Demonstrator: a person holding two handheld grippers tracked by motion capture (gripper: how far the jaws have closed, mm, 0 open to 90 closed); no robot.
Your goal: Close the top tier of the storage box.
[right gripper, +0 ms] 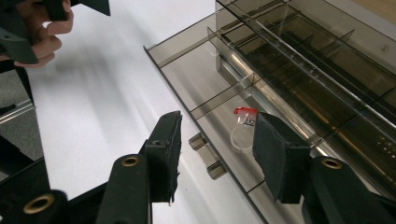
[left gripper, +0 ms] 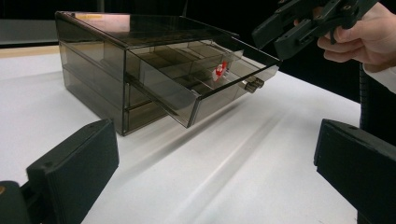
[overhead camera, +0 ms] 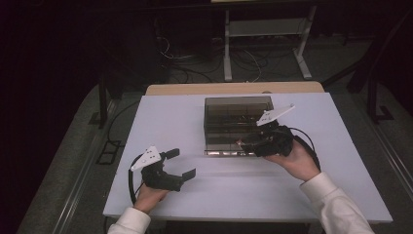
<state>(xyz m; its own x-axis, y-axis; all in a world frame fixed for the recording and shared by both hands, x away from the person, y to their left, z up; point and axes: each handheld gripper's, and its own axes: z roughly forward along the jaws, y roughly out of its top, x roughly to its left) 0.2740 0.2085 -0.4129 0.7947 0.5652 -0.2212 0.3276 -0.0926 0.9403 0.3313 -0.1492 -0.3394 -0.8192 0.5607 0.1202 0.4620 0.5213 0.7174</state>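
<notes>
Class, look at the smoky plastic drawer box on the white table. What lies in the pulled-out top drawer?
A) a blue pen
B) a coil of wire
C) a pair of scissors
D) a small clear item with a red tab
D: the small clear item with a red tab lies in a compartment of the open drawer, just behind its front wall.

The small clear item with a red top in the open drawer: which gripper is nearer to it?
Right. The right gripper hangs open just above the small clear item with a red top. The left gripper rests open far away on the white table.
</notes>
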